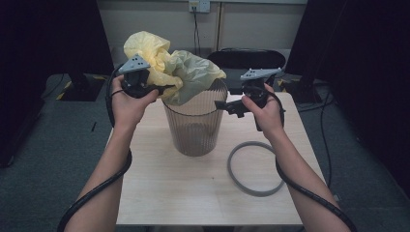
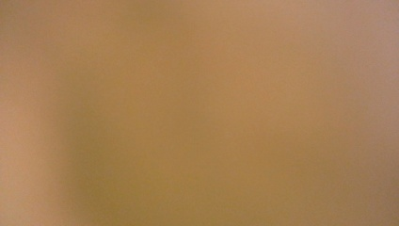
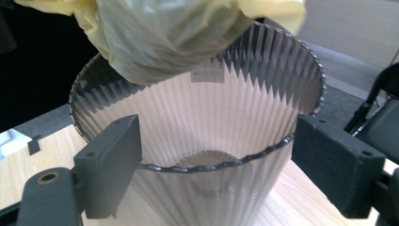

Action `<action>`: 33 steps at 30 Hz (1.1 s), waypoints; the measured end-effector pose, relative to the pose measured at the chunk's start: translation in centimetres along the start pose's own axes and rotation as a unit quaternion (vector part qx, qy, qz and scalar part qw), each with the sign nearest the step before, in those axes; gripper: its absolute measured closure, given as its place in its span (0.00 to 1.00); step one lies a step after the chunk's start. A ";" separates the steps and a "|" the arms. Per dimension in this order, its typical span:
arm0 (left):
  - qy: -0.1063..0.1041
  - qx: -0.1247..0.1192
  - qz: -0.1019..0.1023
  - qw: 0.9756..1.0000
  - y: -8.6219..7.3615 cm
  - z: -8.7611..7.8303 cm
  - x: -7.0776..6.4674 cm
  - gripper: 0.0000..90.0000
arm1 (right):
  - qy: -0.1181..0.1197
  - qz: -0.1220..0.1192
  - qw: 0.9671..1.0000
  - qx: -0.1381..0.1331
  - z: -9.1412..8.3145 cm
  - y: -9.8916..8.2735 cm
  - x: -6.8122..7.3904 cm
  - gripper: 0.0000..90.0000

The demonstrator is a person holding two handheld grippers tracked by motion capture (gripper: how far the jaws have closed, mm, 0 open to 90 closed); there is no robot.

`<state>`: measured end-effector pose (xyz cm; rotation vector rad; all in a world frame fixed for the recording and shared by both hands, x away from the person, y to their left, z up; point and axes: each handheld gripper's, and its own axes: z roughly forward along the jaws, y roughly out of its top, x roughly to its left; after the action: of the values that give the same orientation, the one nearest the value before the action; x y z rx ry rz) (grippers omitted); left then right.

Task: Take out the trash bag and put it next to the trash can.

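High view, L to R. At mid left, left hand (image 1: pixel 126 104) up off the table (image 1: pixel 159 193), gripping the left gripper (image 1: pixel 167 88). Black cable looping down along that arm to the bottom left corner. Jaws pointing right, narrow, pinched on the yellow bag (image 1: pixel 164 63). Bag bunched up and puffy at upper middle of the pic, hanging partly over the bin (image 1: pixel 196 125) and touching its rim on the left side. Bin see-through w/ ribbed sides, standing upright in the middle of the table, just below the bag.

Right of the bin: right hand (image 1: pixel 266 113) w/ right gripper (image 1: pixel 228 108), jaws pointing left at the bin's top edge, very near it. Lower right of the table: grey ring (image 1: pixel 256 169) lying flat, well apart from the bin, right arm passing over its edge. At the back, upper middle-right, black chair (image 1: pixel 246 59) behind the table.

Left gripper view: all blurry yellow-brown, sth. pressed v. close to the lens. Can't tell jaws from this pic.

Right gripper view, L to R: left jaw at lower left, bin (image 3: pixel 211 108) in the middle, right jaw at lower right. Right gripper (image 3: pixel 216 165) jaws wide apart, pads not squeezing anything. Near rim of the bin running across betw. the two jaws; can't tell if the left pad touches it. Bag (image 3: pixel 169 37) at the top of the pic, drooping into the bin's mouth on the far side. Round bin bottom seen through the wall, bare wood of the table around it.
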<state>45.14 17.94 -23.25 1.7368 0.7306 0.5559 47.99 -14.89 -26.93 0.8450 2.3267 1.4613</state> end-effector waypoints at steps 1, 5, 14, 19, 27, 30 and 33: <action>0.001 -0.003 -0.003 1.000 0.0 -0.1 0.0 0.90 | 0.000 -0.001 1.000 0.001 -0.1 0.0 0.0 0.17; 0.012 -0.005 -0.006 1.000 -0.1 -0.8 0.3 0.90 | -0.002 -0.001 1.000 0.001 -0.4 -0.1 -0.1 0.17; 0.032 -0.015 -0.010 0.999 -0.4 -2.2 0.5 0.90 | -0.010 0.005 1.000 0.002 -0.7 -1.1 -0.4 0.17; 0.050 -0.014 -0.008 0.999 -0.7 -2.7 0.4 0.90 | -0.011 0.008 1.000 0.004 -0.8 -1.7 -0.4 0.17; 0.066 -0.038 -0.005 0.997 -1.0 -3.9 0.4 0.91 | -0.011 0.011 1.000 0.008 -0.9 -2.5 -0.3 0.17; 0.071 -0.041 -0.009 0.997 -1.1 -4.5 0.6 0.91 | -0.014 0.011 1.000 0.008 -1.0 -2.7 -0.5 0.17; 0.075 -0.038 -0.013 0.996 -1.4 -5.1 0.8 0.91 | -0.015 0.013 1.000 0.008 -1.1 -2.9 -0.5 0.17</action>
<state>41.91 22.20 -23.18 1.6247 0.8259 0.6930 46.89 -16.92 -29.09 0.8986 2.3162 1.4330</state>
